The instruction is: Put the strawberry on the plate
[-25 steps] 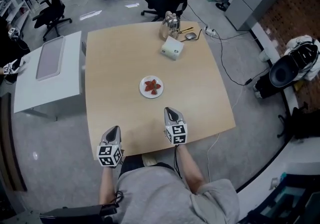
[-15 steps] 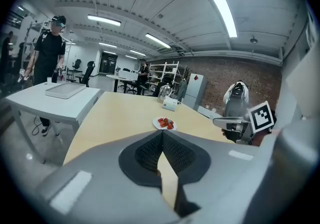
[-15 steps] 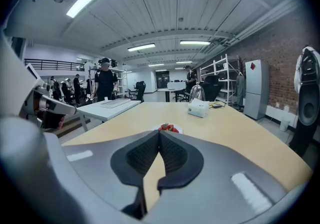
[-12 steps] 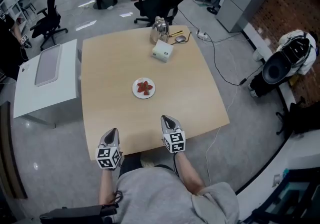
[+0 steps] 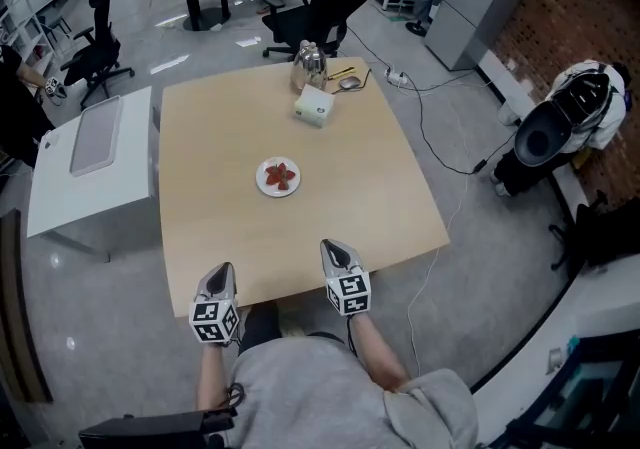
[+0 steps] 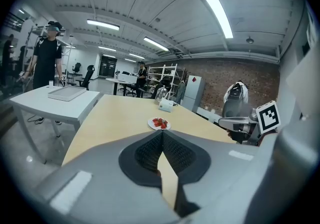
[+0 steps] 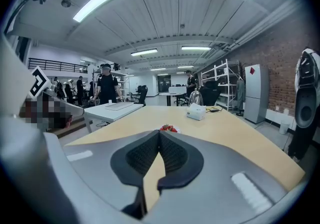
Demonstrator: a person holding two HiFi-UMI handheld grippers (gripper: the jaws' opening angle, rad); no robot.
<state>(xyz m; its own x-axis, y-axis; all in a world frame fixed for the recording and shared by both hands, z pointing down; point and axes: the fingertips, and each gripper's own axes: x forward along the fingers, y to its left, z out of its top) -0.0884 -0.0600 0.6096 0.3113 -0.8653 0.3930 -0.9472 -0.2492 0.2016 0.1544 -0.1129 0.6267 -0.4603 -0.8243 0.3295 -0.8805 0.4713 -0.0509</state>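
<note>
Red strawberries (image 5: 280, 175) lie on a small white plate (image 5: 264, 186) in the middle of the wooden table (image 5: 210, 157). The same plate (image 6: 160, 126) shows in the left gripper view, and the strawberries (image 7: 169, 128) in the right gripper view. Both grippers hover over the table's near edge, well short of the plate. My left gripper (image 5: 221, 275) is shut with nothing between its pads. Beside it to the right, my right gripper (image 5: 334, 252) is shut too and holds nothing.
At the table's far edge stand a white box (image 5: 313, 107), a metal kettle (image 5: 308, 64) and a mouse (image 5: 349, 83). A white side table (image 5: 95, 162) stands left with a grey tray (image 5: 98, 134). Office chairs (image 5: 322, 17) and cables (image 5: 450, 152) lie beyond.
The head view has pulled back, so the table and plate sit farther up and smaller in the frame. Both grippers remain shut near the table's near edge.
</note>
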